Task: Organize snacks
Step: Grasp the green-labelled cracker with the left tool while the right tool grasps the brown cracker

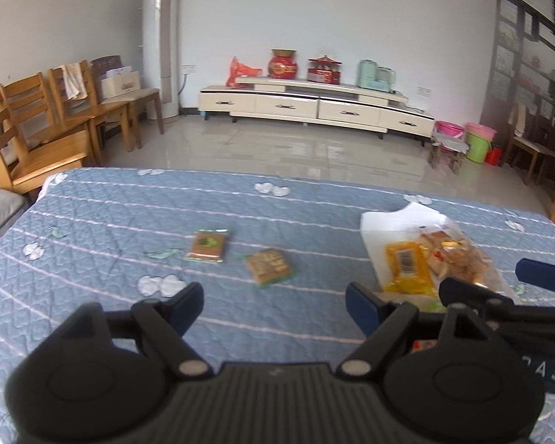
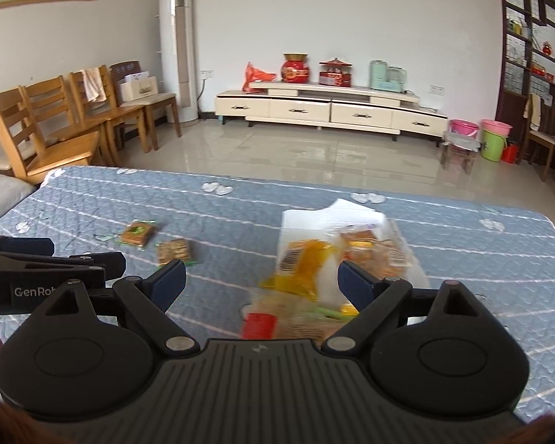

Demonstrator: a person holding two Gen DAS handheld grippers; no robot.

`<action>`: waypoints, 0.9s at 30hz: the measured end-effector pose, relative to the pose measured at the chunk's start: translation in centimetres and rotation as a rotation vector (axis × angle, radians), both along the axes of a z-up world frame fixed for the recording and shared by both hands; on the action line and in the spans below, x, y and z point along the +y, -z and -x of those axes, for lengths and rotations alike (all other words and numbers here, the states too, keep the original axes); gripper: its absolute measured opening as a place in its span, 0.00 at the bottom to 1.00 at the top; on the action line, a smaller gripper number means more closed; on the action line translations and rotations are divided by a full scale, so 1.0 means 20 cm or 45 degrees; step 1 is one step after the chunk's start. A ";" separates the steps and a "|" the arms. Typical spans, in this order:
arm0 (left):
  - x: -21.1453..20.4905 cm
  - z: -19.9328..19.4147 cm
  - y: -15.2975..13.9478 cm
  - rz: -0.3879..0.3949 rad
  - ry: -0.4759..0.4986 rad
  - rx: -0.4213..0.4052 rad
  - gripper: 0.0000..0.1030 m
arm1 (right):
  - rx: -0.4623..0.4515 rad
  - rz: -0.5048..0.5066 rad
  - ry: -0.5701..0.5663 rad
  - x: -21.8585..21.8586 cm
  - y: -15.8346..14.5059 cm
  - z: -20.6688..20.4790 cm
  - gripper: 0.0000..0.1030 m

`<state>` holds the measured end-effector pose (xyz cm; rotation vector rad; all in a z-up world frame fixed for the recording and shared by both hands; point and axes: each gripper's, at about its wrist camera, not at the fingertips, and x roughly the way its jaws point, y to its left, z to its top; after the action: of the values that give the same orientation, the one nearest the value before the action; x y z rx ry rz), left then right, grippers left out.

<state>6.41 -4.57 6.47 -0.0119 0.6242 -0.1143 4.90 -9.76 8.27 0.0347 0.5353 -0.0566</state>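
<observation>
1. Green-edged brown snack packet (image 1: 208, 246) – flat on the blue quilt, left of the group, apart from the rest.
2. Second brown cracker packet (image 1: 269, 267) – flat, turned at an angle, just right of the first, not touching.
3. White paper bag (image 1: 396, 222) – lying on its side, to the right.
4. Yellow barcode packet (image 1: 407, 266) – on the bag.
5. Pile of clear-wrapped pastries (image 1: 458, 255) – beside the yellow packet, blurred.

Bright even daylight, fisheye bending at edges, snacks motion-blurred.
</observation>
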 end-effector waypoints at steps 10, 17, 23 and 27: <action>0.26 -0.11 0.10 0.017 -0.120 0.024 0.83 | 0.046 -0.018 -0.095 0.23 0.08 -0.14 1.00; 0.40 -0.37 0.22 -0.003 -0.161 0.057 0.92 | 0.091 -0.046 -0.140 0.25 0.19 -0.28 1.00; 0.36 -0.70 0.32 -0.011 -0.085 0.098 0.96 | 0.137 -0.068 -0.158 0.26 0.29 -0.42 1.00; 0.28 -0.90 0.41 -0.084 -0.006 0.155 0.94 | 0.176 -0.052 -0.199 0.29 0.37 -0.53 1.00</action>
<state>24.40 1.00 -1.73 0.0437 0.7491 -0.0885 15.59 -3.91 0.94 0.0284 0.6754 0.1055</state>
